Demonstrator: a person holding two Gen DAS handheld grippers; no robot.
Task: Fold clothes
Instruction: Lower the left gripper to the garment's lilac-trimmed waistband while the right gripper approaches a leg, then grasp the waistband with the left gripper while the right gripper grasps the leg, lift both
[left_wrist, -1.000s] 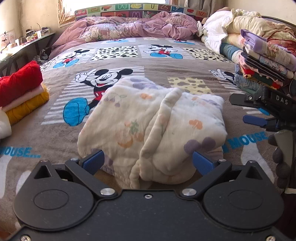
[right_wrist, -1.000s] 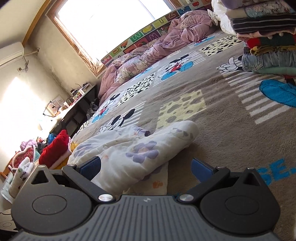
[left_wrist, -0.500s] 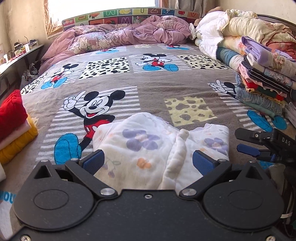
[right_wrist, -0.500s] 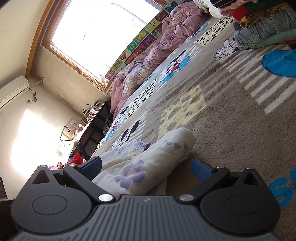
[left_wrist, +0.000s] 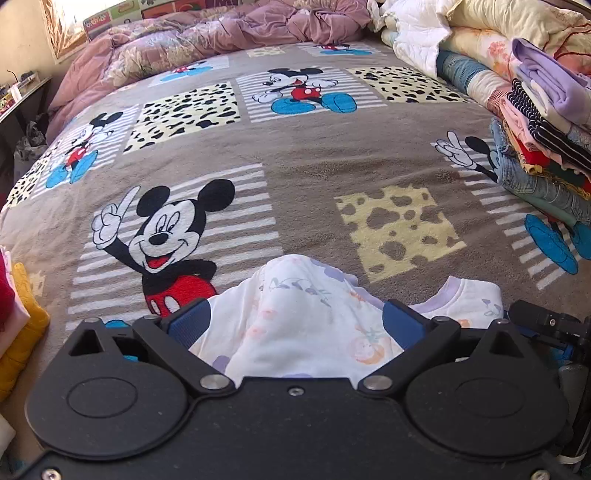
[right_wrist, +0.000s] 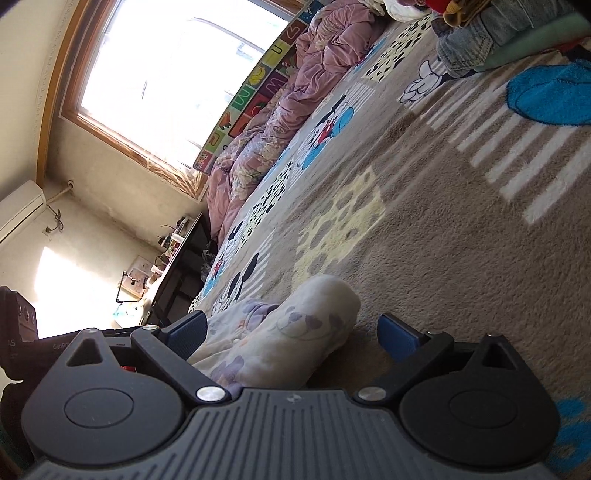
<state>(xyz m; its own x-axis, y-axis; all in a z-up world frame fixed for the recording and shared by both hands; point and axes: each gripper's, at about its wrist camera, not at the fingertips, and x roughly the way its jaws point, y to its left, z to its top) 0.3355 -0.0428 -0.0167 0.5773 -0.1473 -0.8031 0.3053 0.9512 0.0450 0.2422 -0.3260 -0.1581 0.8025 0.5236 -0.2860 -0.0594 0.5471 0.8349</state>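
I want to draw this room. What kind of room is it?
It looks like a bedroom in a home. There is a big bed with a cartoon-mouse blanket, a rumpled purple duvet near the window, and a stack of folded clothes at the bed's side.

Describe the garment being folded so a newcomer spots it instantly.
Start from the brown cartoon-mouse blanket covering the bed. At its near edge, between the left claw fingers, lies a bunched cream garment with pastel floral and fruit prints. Unlike the clothes stack on the right, it lies alone, unstacked.
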